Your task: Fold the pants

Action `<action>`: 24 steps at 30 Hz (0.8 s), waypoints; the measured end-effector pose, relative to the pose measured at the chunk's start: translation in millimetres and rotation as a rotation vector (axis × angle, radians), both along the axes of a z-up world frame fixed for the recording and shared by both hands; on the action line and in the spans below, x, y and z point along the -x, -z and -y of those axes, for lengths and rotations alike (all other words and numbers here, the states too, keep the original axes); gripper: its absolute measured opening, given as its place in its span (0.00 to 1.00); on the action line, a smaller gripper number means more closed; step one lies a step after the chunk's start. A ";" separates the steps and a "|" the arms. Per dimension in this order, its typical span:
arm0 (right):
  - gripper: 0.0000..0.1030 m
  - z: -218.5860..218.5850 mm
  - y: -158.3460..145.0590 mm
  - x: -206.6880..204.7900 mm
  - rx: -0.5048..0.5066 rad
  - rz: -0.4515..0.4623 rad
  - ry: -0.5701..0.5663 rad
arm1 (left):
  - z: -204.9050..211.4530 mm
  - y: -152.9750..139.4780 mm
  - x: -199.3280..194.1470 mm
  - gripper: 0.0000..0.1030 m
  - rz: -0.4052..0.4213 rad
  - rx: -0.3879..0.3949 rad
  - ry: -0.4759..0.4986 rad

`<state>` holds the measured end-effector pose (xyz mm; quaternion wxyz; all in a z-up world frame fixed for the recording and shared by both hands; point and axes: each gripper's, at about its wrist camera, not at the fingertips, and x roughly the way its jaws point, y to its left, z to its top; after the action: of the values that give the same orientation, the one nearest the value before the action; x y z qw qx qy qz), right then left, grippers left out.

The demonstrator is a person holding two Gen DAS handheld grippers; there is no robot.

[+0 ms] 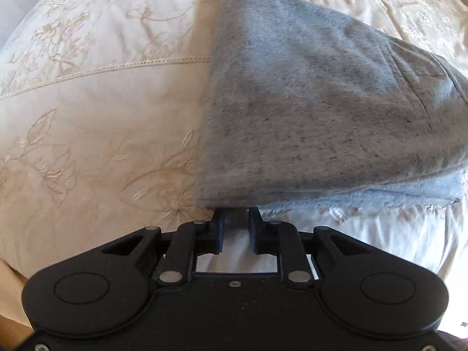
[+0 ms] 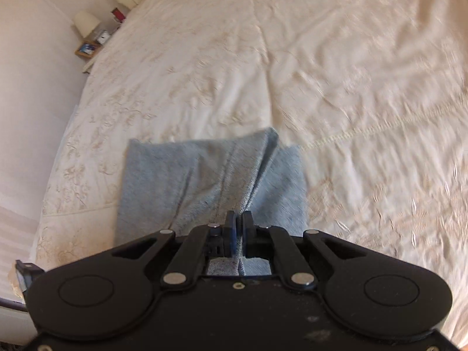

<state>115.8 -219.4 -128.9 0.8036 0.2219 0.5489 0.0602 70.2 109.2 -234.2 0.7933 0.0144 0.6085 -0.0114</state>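
Most of the folding looks done: on the bed (image 1: 87,134) I see the grey pants (image 1: 307,102) doubled into a compact stack. My right gripper (image 2: 239,228) pinches a ridge of cloth; my left gripper (image 1: 236,228), part-open, holds nothing at the near edge.

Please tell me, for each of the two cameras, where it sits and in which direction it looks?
Left wrist: sits on the left gripper, looks forward and down at the grey pants on the bedspread; jaws apart.
Right wrist: sits on the right gripper, looks along the bed toward a bedside lamp; jaws pinch the pants.
Shared: pants, bedspread.
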 end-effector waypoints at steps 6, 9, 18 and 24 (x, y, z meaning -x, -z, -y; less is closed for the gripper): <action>0.03 3.3 31.1 16.0 0.001 -0.064 0.032 | -14.3 -28.9 5.4 0.26 0.002 0.017 0.009; 0.10 -1.1 17.6 14.8 0.036 -0.031 0.009 | -10.2 -56.7 5.6 0.26 0.053 0.051 0.052; 0.32 -38.2 -2.4 -21.1 0.222 0.149 -0.100 | 23.4 -89.2 -58.9 0.29 0.224 0.088 0.092; 0.32 -61.4 25.9 -55.5 0.313 0.199 -0.126 | 51.8 -50.7 -117.1 0.30 0.176 0.041 0.105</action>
<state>171.3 -158.0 -154.7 0.8733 0.0526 0.4822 0.0457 187.3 57.4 -183.5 0.8421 0.0309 0.5346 -0.0644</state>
